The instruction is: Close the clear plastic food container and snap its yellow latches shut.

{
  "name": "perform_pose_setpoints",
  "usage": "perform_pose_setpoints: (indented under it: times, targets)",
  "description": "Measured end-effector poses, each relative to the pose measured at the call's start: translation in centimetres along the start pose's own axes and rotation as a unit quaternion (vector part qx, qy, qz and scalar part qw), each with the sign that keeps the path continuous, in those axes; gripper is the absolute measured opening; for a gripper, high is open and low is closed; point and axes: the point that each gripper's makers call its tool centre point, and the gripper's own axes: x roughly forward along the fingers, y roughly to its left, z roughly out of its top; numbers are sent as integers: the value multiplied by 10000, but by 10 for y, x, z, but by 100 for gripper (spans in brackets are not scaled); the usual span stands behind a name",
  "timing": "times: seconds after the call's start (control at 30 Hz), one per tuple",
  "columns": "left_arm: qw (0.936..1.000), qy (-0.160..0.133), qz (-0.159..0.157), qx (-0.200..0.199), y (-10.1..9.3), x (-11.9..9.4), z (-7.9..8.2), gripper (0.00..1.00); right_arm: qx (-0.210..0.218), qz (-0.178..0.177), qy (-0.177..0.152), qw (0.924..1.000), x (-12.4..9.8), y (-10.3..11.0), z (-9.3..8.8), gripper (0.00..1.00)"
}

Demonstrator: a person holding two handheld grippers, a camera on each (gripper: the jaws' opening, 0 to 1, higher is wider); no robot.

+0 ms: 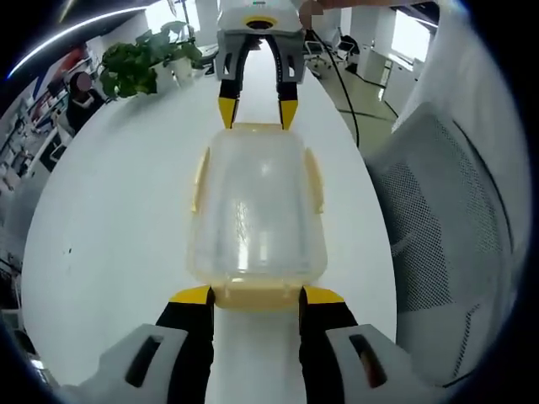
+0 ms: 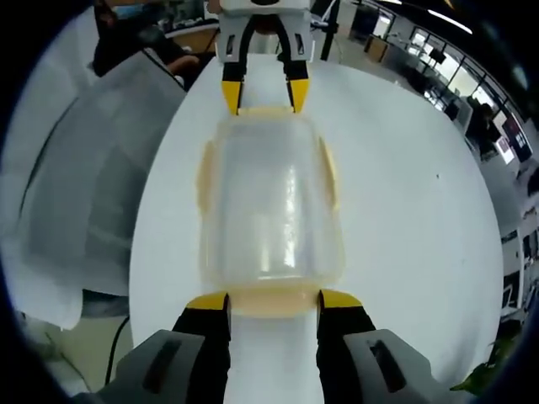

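Sitting on a white table (image 1: 109, 219), the container (image 1: 257, 210) lay lengthwise between the two grippers, lid on, seen from opposite ends.

In the left gripper view, a plant (image 1: 139, 61) stood at 10 o'clock near the table's far end. The left gripper (image 1: 257, 296) rose from 6 o'clock, its yellow-tipped jaws set wide on either side of the near end latch (image 1: 257, 295); they stood just beside that latch, and whether they touched it could not be told. Side latches (image 1: 200, 178) ran along both long edges of the container (pale yellow, lying flat against the walls). At 12 o'clock the right gripper (image 1: 258, 111) faced back, its jaws spread wide with the tips at the container's far end. A mesh chair (image 1: 438, 219) stood at 3 o'clock beside the table, with a black cable (image 1: 345, 93) on the floor toward 1 o'clock.

In the right gripper view, the chair (image 2: 93, 177) was at 9 o'clock. The right gripper (image 2: 274, 301) came up from 6 o'clock, jaws wide, flanking the near end of the container (image 2: 269, 202). The left gripper (image 2: 263, 94) sat at 12 o'clock, open, tips at the far end. Bare table (image 2: 413, 194) spread toward 3 o'clock.
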Motion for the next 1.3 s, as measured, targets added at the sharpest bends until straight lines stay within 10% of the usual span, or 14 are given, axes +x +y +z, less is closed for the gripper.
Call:
perform_pose_setpoints:
  times: [1.3]
  targets:
    - [9994,57,-241,-239,-4,18,10,38,108,388,69,9992,0,2,-18,38]
